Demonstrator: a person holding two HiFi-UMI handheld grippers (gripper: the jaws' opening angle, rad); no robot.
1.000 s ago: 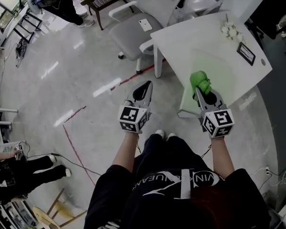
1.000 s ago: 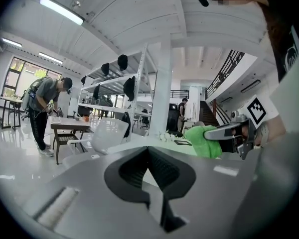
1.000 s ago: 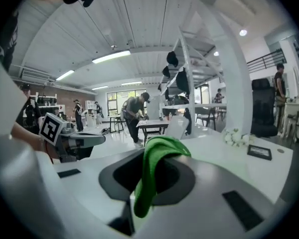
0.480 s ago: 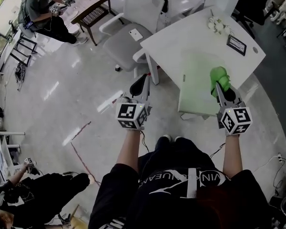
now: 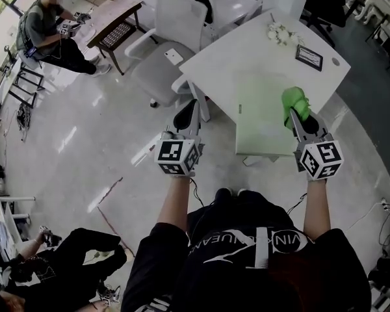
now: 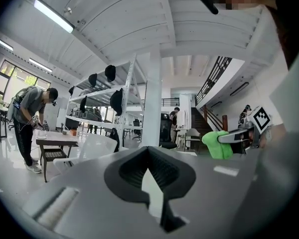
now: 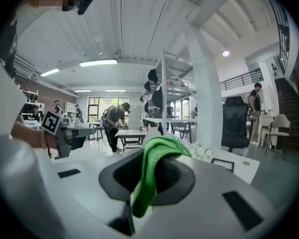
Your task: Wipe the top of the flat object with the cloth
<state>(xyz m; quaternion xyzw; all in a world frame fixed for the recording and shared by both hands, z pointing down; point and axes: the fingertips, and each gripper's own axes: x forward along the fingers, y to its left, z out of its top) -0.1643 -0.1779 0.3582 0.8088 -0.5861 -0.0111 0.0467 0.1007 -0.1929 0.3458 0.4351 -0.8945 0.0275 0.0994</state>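
One risk: with your right gripper [image 5: 294,114] clamped tight on the bunched bright-green cloth [image 5: 295,101] over the pale-green flat sheet [image 5: 260,112] at the white table [image 5: 247,51] edge, and your left gripper [image 5: 185,114] nearly closed, empty, off beside it, a hard stroke may slide the unheld sheet off.

The white table [image 5: 247,47] stands on the shiny grey floor [image 5: 84,122]; a flat green sheet [image 5: 260,112] lies on its near side, and its near edge may stick out past the table a little, though that is hard to tell; farther back lie small white flowers [image 5: 279,34], a dark little frame [image 5: 309,57] and a tiny round thing [image 5: 337,62].
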